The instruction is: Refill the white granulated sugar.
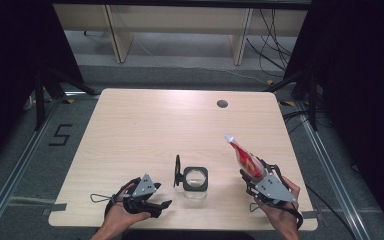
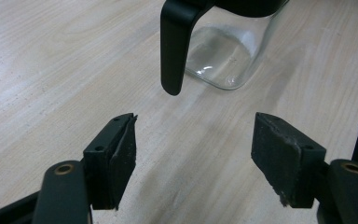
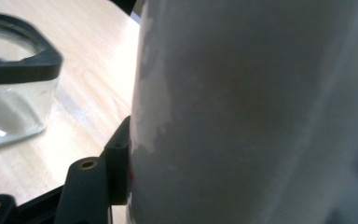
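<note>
A square clear glass pitcher [image 1: 195,180] with a black rim and a black handle [image 1: 177,171] stands near the table's front edge. My left gripper [image 1: 161,207] lies low just left of it, open, with nothing between its jaws. In the left gripper view the handle [image 2: 175,46] hangs a short way ahead of the left gripper [image 2: 193,158], not touching it. To the right of the pitcher my right gripper [image 1: 252,179] is shut on a red and white pouch [image 1: 242,157], which points up and to the left. The pouch [image 3: 251,112] hides that gripper's right jaw; its left fingertip [image 3: 120,158] presses against it.
The light wooden table [image 1: 145,125] has a round dark cable hole [image 1: 222,104] at its far right. Beyond the far edge stand pale furniture legs on a grey floor, with loose cables to the right. Dark curtains and stands flank both sides.
</note>
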A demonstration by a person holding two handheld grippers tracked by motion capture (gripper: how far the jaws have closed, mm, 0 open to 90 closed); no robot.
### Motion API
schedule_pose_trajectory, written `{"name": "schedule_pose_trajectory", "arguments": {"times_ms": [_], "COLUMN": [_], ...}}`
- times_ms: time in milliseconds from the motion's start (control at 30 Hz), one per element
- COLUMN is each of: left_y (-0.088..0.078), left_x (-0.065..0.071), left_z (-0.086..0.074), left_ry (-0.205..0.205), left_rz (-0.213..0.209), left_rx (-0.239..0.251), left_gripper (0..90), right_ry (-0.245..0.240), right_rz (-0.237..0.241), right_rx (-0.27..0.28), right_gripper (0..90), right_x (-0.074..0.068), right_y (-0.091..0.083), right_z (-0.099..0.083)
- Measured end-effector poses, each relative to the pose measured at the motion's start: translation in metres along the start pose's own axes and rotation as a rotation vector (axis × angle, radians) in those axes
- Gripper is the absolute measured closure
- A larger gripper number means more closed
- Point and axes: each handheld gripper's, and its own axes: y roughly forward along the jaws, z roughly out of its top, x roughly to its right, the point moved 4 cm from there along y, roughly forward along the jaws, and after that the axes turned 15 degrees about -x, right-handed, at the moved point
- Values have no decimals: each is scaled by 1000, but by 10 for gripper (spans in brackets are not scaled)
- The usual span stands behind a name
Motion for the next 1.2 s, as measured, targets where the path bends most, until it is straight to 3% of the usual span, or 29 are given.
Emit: {"name": "schedule_pose_trajectory", "arguments": {"times_ms": [133, 167, 267, 333, 433, 500, 633, 667, 733, 767, 800, 833, 867, 933, 1133, 1200], "left_y": [-1, -1, -2, -3, -3, -4, -4, -5, -5, -5, -5, -6, -6, -8, -9, -9], "left_x": [-2, 0, -4, -2, -2, -3, -3, -3, -3, -1, 0, -2, 0, -3, -3, -3], "left_z": [0, 0, 0, -1, -1, -1, -2, -2, -2, -3, -3, -4, -3, -4, -5, -5], "left_ry": [16, -8, 27, 3, -2, 26, 26, 31, 25, -7, -17, -4, -24, 15, 10, 3], "left_rz": [15, 6, 19, -7, 2, 7, 8, 8, 5, -8, -9, 1, -10, 3, 8, 1], "left_rx": [-11, 5, -10, -13, -3, -8, -16, -16, -19, -16, -9, -23, 1, -15, -15, -15], "left_gripper": [303, 303, 300, 286, 273, 267, 245, 239, 230, 224, 220, 219, 217, 215, 210, 210], "right_ry": [-86, -105, -175, -201, -239, -263, -335, -327, -351, -369, -413, -415, -422, -451, -539, -663], "right_rz": [-17, -20, -47, -57, -79, -88, -101, -93, -97, -108, -118, -125, -129, -138, -177, -217], "right_rx": [-14, -15, -27, -28, -36, -43, -60, -65, -73, -81, -87, -97, -96, -104, -136, -120], "right_gripper": [404, 404, 404, 404, 404, 404, 405, 405, 405, 405, 405, 405, 405, 405, 405, 406], "right_x": [-6, -7, -11, -14, -16, -17, -19, -21, -23, -24, -25, -26, -28, -30, -36, -34], "right_y": [-5, -7, -12, -15, -20, -22, -25, -25, -27, -27, -28, -28, -29, -28, -27, -26], "right_z": [3, 3, 6, 6, 7, 7, 7, 6, 6, 6, 6, 6, 6, 5, 6, 11]}}
